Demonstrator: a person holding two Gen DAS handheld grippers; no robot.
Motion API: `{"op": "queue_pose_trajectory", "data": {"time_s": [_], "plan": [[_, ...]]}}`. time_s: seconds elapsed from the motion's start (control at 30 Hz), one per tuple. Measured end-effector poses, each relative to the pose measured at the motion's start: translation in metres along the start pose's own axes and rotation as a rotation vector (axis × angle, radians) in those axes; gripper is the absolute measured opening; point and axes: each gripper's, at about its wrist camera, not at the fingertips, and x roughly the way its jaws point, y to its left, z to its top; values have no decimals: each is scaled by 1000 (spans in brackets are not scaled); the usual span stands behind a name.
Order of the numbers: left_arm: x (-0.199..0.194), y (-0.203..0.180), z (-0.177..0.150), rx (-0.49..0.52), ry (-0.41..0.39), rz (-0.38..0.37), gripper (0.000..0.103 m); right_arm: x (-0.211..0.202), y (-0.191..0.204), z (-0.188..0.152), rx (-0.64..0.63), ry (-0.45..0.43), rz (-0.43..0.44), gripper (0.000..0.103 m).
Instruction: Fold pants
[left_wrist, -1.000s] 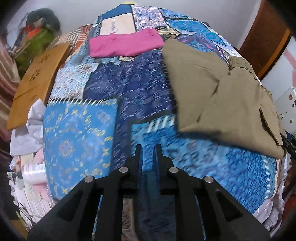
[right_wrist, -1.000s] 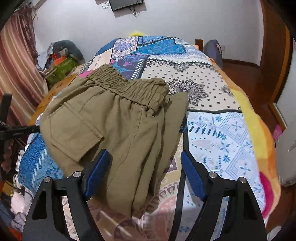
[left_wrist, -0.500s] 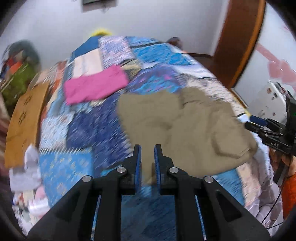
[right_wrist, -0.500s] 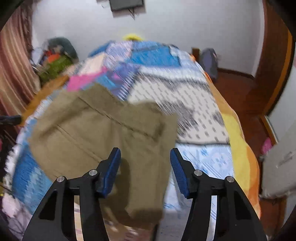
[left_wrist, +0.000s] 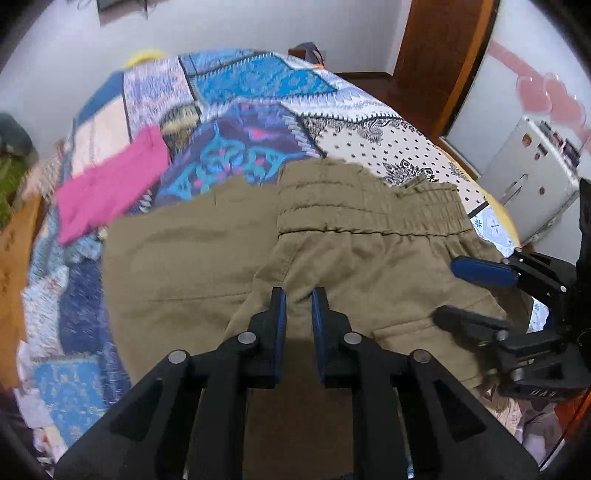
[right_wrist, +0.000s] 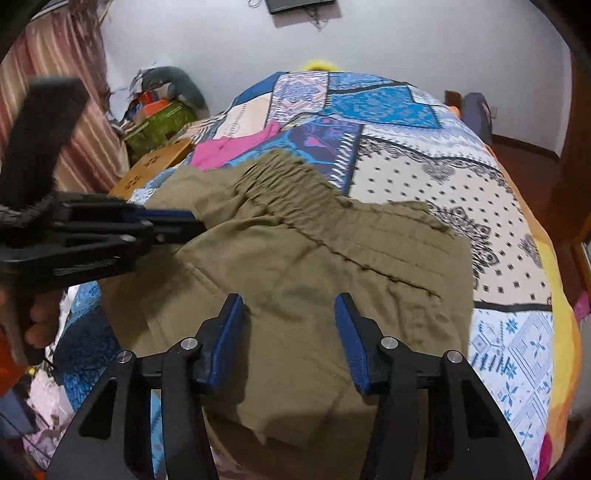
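Observation:
Olive-khaki pants lie folded on the patchwork bedspread, elastic waistband at the far side; they also show in the right wrist view. My left gripper hovers over the middle of the pants, its jaws nearly together with a narrow gap and nothing between them. In the right wrist view it reaches in from the left. My right gripper is open above the pants' near part, empty. In the left wrist view it sits at the right.
A folded pink garment lies on the bed's far left, also in the right wrist view. A wooden board and clutter stand left of the bed. A wooden door and white appliance are at right.
The left gripper swung right from the blue bedspread to over the pants. The right gripper narrowed its jaws somewhat and moved over the pants, which now lie flatter.

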Motion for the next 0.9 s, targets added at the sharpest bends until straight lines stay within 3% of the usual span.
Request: {"op": "queue_pose_trajectory", "data": {"time_s": [0.27,0.4,0.5,0.57,0.63,0.77,0.9], "plan": [[-28,16,-12,-14,-31,-52,19,-32,-21,-13,56,-7,-54,49],[-54,38,-15,-47,-75,-12,22,-57,-32,-15,87,-33,-106,49],[-72,60,-20,-74,-94,28,37,-72,-34,-13,83,-36,-179,49],[-85,74,-26,-91,-124,64,53,-78,-37,-13,90,-43,-198,49],[-94,85,-31,-108,-140,82,61,-82,-40,-14,103,-42,-214,54],[-98,101,-42,-142,-151,86,75,-79,-42,-19,108,-44,-256,66],[-81,102,-49,-148,-113,65,76,-73,-46,-25,130,-50,-235,76]]}}
